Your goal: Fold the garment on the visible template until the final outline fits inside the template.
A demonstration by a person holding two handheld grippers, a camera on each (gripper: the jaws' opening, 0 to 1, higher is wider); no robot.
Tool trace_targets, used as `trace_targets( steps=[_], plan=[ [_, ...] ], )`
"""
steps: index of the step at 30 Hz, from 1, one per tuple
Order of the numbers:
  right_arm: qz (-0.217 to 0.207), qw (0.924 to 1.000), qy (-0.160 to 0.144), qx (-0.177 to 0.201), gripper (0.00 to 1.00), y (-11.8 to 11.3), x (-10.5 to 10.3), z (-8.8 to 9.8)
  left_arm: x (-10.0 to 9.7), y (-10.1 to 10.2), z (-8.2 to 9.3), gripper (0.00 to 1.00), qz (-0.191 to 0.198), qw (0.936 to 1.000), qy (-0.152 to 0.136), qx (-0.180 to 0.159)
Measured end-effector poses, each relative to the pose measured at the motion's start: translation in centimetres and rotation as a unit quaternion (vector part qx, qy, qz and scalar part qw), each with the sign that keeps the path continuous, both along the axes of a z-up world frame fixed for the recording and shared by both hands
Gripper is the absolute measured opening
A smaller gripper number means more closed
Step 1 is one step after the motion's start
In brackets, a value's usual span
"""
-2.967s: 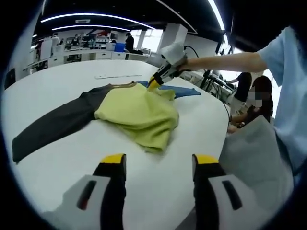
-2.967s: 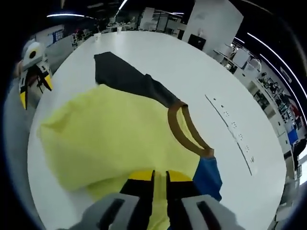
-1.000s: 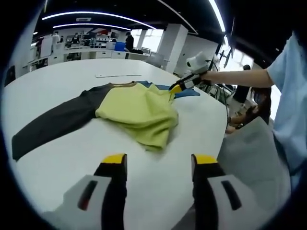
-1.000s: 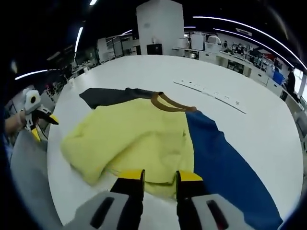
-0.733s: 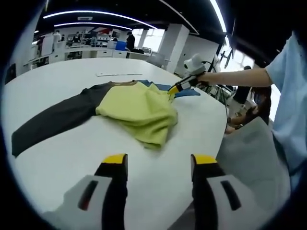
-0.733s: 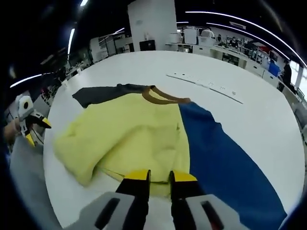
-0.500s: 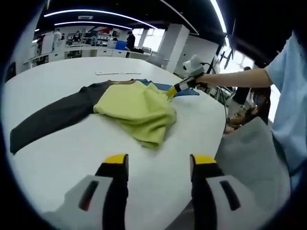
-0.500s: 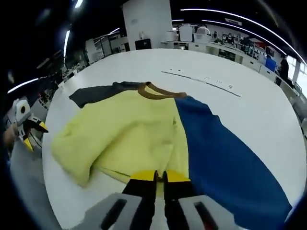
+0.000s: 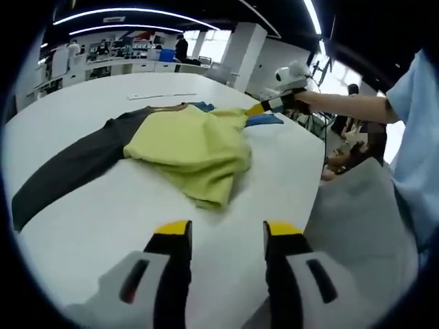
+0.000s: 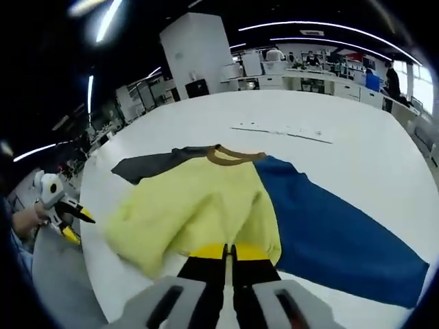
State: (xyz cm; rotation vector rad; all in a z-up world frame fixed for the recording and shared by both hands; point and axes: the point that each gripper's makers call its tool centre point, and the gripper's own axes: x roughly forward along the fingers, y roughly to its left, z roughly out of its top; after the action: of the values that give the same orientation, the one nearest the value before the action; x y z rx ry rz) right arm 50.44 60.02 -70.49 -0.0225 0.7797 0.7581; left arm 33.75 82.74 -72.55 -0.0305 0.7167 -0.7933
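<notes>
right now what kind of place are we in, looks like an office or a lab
Probably an open-plan lab or workshop. A big white table holds the garment; behind it run rows of workbenches with people, under long ceiling strip lights.

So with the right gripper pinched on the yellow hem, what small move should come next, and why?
Probably lift the right gripper, shut on the yellow hem of the garment, and draw it outward to flatten the body. The yellow panel lies bunched and doubled over on the table, with the blue sleeve spread out beside it. The left gripper hangs open, apart from the cloth.
</notes>
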Motion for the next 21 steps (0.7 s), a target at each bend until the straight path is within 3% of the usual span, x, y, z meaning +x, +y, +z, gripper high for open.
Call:
trace_targets(
  steps=[7,16,21],
  plan=[
    [-0.007,0.9998,0.002,0.017,0.0,-0.2,-1.9,-0.3,1.7,-0.7,-2.8,0.26,-0.011,0.9958,0.009,0.091],
    [-0.015,0.9995,0.014,0.023,0.0,-0.5,-2.6,-1.0,2.6,-1.6,-3.0,0.16,0.001,0.9953,0.011,0.096],
    [-0.017,0.9994,0.016,0.027,0.0,-0.5,-2.7,-1.0,2.9,-1.6,-2.7,0.0,0.027,0.9966,0.025,0.074]
  ],
)
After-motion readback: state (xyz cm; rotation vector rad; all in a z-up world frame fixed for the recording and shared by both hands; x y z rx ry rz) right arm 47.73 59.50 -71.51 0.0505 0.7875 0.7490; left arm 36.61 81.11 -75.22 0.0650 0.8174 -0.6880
